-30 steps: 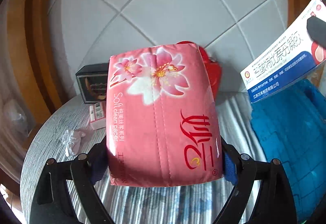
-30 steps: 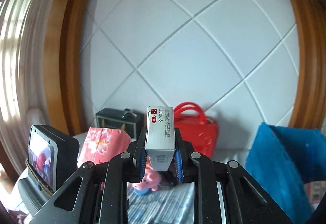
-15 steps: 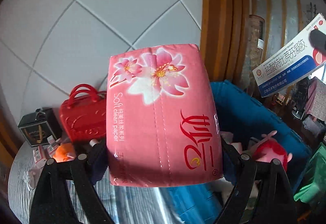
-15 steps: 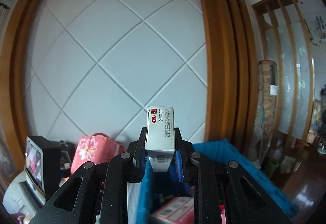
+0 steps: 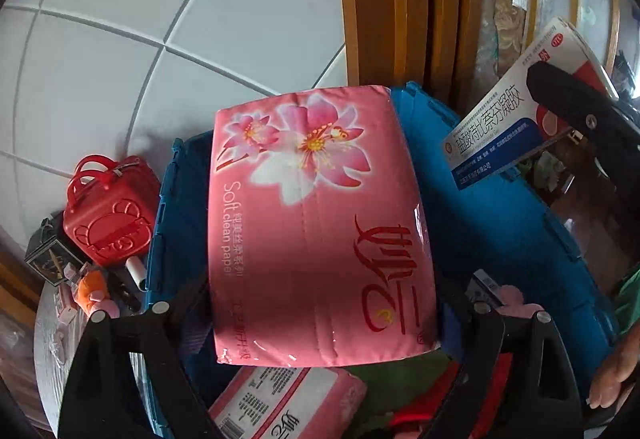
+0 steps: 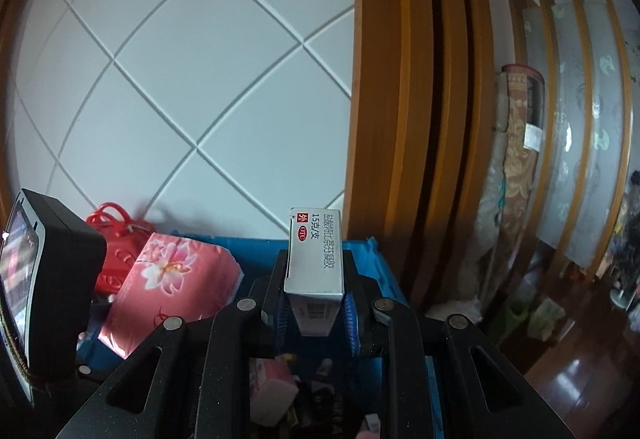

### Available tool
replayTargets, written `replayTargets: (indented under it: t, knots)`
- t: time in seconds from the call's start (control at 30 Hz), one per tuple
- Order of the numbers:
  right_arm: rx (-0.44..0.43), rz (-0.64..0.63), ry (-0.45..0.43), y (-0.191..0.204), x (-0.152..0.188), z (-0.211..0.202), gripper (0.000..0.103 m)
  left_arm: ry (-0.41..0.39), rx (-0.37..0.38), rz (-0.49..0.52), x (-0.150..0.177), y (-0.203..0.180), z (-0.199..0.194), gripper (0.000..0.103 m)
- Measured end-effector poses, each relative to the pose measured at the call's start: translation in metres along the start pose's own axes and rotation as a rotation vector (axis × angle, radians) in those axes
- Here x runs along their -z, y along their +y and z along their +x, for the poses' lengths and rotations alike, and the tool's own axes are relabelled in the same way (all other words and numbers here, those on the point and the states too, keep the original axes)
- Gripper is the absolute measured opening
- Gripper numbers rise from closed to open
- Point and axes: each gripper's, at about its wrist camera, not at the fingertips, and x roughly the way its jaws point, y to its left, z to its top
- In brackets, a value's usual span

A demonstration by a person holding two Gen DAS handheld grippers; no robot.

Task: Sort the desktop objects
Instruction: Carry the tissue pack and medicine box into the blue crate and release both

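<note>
The pink flower-printed soft tissue pack is clamped between the fingers of the left gripper and held above the open blue plastic crate; its lower end hides most of the crate's contents. A second pink tissue pack lies inside the crate, cut off by the frame edge. The white-and-blue cardboard medicine box is pinched upright by the closed fingers of the right gripper, over the same crate; the items beneath it are too dark to identify. Two tissue packs, one medicine box and one crate are counted. On the bench to the left, one red toy handbag, one small black box and several small items, hard to make out, are seen. Compared with half a second ago, both grippers have been brought further over the crate, and the handbag now appears further left.
</note>
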Motion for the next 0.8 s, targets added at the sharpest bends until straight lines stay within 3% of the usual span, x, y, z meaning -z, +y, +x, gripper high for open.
replayTargets:
  t: [0.33,0.67,0.8]
  knots:
    - [-0.008,-0.021,0.219,-0.012,0.051,0.082,0.022,0.048,-0.070,0.047,0.003,-0.008,0.036,0.095]
    - [0.021,-0.033,0.271,-0.015,0.057,0.086,0.025,0.056,-0.088,0.059,0.006,-0.006,0.040,0.095]
    - [0.027,-0.038,0.249,-0.014,0.055,0.082,0.051,0.047,-0.093,0.047,0.006,-0.004,0.037,0.095]
